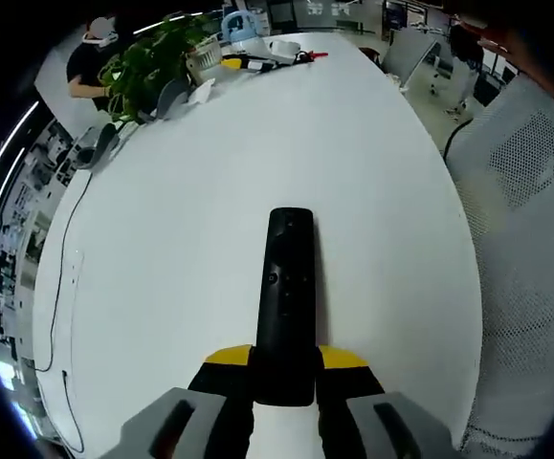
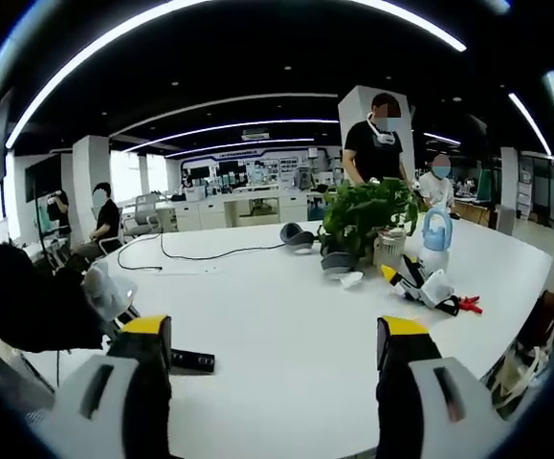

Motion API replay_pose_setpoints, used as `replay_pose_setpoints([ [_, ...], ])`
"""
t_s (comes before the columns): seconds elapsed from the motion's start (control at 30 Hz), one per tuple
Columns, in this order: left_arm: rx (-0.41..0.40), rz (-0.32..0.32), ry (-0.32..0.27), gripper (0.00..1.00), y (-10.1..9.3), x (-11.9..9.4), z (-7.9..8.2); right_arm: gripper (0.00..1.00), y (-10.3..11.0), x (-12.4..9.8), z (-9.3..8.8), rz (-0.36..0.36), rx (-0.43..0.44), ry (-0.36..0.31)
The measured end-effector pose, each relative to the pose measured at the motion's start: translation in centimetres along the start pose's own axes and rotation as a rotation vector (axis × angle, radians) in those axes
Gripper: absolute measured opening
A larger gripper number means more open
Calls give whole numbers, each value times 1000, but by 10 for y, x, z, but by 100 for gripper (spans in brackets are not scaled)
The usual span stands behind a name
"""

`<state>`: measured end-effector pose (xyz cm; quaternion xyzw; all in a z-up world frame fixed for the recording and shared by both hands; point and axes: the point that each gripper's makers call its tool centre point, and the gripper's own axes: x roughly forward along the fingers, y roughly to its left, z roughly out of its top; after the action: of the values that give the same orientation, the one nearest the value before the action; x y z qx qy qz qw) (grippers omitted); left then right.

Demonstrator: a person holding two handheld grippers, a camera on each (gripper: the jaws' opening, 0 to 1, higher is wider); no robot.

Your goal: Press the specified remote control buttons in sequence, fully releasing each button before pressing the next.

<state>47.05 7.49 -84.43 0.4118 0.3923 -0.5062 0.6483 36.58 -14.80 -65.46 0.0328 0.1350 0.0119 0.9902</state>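
A long black remote control (image 1: 288,296) lies lengthwise on the white table (image 1: 190,210), its buttons facing up. My left gripper (image 1: 286,360) is shut on the remote's near end, with a yellow fingertip (image 1: 227,356) on either side. In the right gripper view, the end of the remote (image 2: 192,360) pokes out at the lower left, beside a dark sleeve. My right gripper (image 2: 275,330) hovers over the table (image 2: 277,287) with its jaws wide open and nothing between them, to the right of the remote and apart from it.
A potted plant (image 1: 152,62) (image 2: 367,215) stands at the far end, with a small fan (image 2: 435,234) and red and yellow tools (image 1: 272,57) (image 2: 430,287). A black cable (image 1: 61,287) runs along one edge. A mesh chair (image 1: 530,191) is beside the table. People (image 2: 377,143) stand behind it.
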Motion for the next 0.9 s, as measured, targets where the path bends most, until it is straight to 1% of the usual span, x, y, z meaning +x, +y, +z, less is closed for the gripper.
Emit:
replay_pose_setpoints([
  [0.07,3,14,5,23,7,0,1,89,0,0,-2,0,0,12],
  [0.27,13,27,19,23,25,1,4,88,1,1,-4,-2,-7,21],
  [0.47,29,35,31,23,36,3,4,87,2,2,-6,0,-15,35],
  [0.63,39,46,45,23,52,8,2,85,0,2,-7,-7,-12,40],
  [0.83,37,41,58,23,65,14,0,83,-1,2,-9,-15,-16,52],
  [0.9,51,42,62,23,69,17,0,83,-1,3,-10,-17,-18,58],
])
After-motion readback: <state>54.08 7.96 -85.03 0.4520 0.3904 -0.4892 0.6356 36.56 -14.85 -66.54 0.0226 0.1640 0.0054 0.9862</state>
